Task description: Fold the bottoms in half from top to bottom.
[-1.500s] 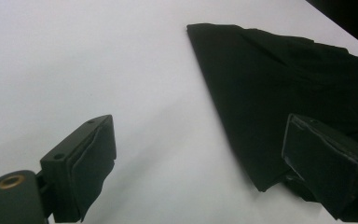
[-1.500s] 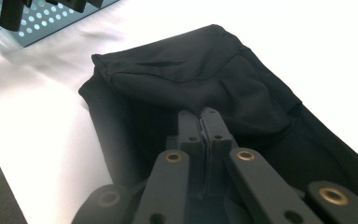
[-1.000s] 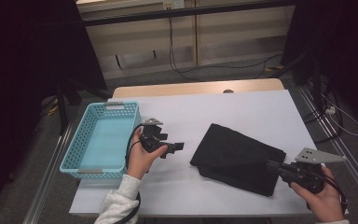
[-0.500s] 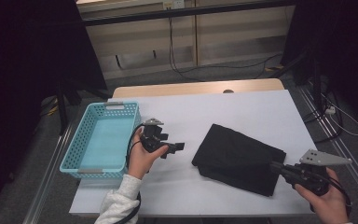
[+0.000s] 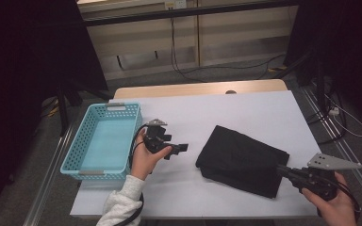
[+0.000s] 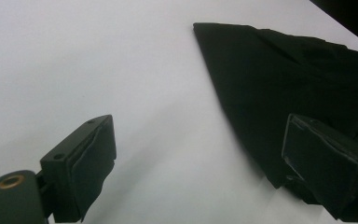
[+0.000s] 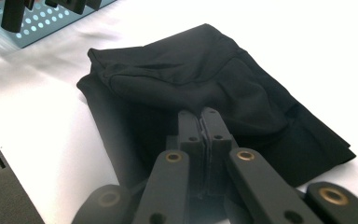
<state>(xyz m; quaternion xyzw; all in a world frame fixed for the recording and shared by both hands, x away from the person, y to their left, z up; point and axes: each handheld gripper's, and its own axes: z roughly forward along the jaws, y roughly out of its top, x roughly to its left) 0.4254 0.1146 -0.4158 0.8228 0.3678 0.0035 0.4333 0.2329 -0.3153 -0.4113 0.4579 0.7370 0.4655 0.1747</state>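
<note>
A folded black cloth lies on the white table, right of the middle. My right gripper is at the cloth's near right corner. In the right gripper view its jaws are shut just above the cloth, with nothing visibly pinched between them. A hand holds my left gripper between the basket and the cloth, pointing right. In the left gripper view it is wide open, with nothing between its jaws and the cloth ahead on the right.
A light blue perforated basket stands empty at the table's left edge; its wall also appears in the right gripper view. Bare white tabletop lies behind and in front of the cloth. Cables and dark stands are on the floor beyond.
My right gripper has drawn back slightly to the right and toward the near edge. The left gripper and the cloth have hardly moved.
</note>
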